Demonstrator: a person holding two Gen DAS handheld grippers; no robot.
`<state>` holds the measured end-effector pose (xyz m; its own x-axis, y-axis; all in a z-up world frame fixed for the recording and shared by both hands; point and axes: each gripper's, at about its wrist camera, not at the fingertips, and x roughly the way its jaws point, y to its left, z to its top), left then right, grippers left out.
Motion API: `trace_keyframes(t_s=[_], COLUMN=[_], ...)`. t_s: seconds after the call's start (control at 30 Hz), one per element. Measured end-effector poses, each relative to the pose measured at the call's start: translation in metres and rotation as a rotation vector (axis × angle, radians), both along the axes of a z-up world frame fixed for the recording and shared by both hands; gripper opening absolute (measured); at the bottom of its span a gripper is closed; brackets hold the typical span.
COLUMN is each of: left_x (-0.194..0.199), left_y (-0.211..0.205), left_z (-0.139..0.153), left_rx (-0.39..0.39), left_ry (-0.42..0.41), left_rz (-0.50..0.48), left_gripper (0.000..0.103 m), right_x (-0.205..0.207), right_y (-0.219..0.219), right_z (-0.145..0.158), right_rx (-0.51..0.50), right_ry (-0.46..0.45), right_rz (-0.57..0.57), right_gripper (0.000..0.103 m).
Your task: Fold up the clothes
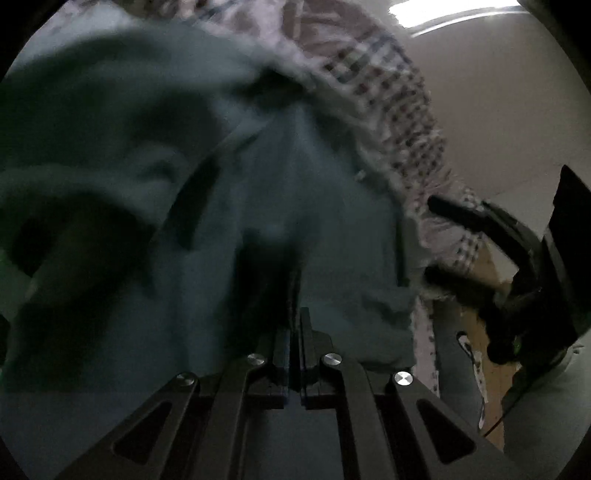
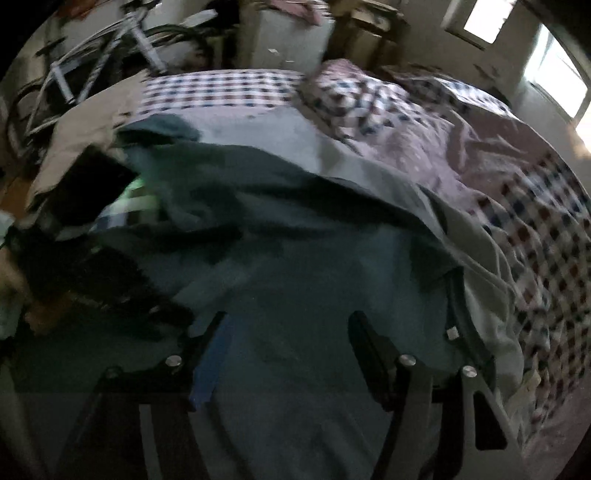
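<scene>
A teal garment (image 2: 295, 258) lies spread and rumpled over the bed. In the left wrist view the same garment (image 1: 184, 147) fills most of the frame, bunched and blurred. My left gripper (image 1: 295, 317) is shut, with a fold of the teal cloth pinched between its fingertips. My right gripper (image 2: 288, 332) hovers just over the garment, open, its two fingers wide apart with nothing between them. The left wrist view also shows the right gripper (image 1: 443, 240) at the right edge of the garment, its fingers spread. The left gripper's dark body (image 2: 88, 184) shows at the left of the right wrist view.
A checkered quilt (image 2: 535, 251) covers the bed (image 2: 221, 92) and bunches up at the back right. A bicycle (image 2: 92, 62), a white cabinet (image 2: 288, 33) and cardboard boxes (image 2: 369, 33) stand beyond the bed. Bright windows (image 2: 554, 81) are at the far right.
</scene>
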<state>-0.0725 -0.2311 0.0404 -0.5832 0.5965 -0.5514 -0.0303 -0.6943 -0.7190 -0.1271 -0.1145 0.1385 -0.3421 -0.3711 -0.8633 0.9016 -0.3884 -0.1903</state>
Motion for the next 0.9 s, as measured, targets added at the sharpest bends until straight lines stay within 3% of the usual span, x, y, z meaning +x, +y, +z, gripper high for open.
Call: trace_keyframes(t_s=[0.13, 0.23, 0.43, 0.6, 0.8, 0.87, 0.9], left_x=[-0.002, -0.004, -0.003, -0.004, -0.004, -0.003, -0.003], left_y=[-0.003, -0.006, -0.015, -0.022, -0.022, -0.024, -0.025], left_z=[-0.021, -0.037, -0.036, -0.041, -0.04, -0.04, -0.039], left_rx=[-0.016, -0.027, -0.065, -0.102, -0.152, -0.164, -0.171], left_ry=[-0.114, -0.194, -0.198, -0.213, -0.209, -0.206, -0.203], left_rz=[0.0, 0.001, 0.036, 0.051, 0.042, 0.046, 0.048], left_gripper=[0.002, 0.002, 0.002, 0.002, 0.002, 0.002, 0.002], right_x=[-0.022, -0.03, -0.026, -0.019, -0.011, -0.006, -0.004], right_y=[-0.006, -0.022, -0.044, -0.064, -0.078, -0.077, -0.076], right_z=[-0.018, -0.043, -0.068, -0.084, -0.101, -0.097, -0.095], right_rx=[0.0, 0.011, -0.075, -0.056, -0.056, -0.077, -0.086], right_ry=[-0.038, -0.119, -0.271, -0.297, -0.314, -0.288, -0.273], right_rz=[-0.075, -0.074, 0.0, 0.057, 0.082, 0.098, 0.103], right_gripper=[0.069, 0.069, 0.066, 0.065, 0.043, 0.018, 0.014])
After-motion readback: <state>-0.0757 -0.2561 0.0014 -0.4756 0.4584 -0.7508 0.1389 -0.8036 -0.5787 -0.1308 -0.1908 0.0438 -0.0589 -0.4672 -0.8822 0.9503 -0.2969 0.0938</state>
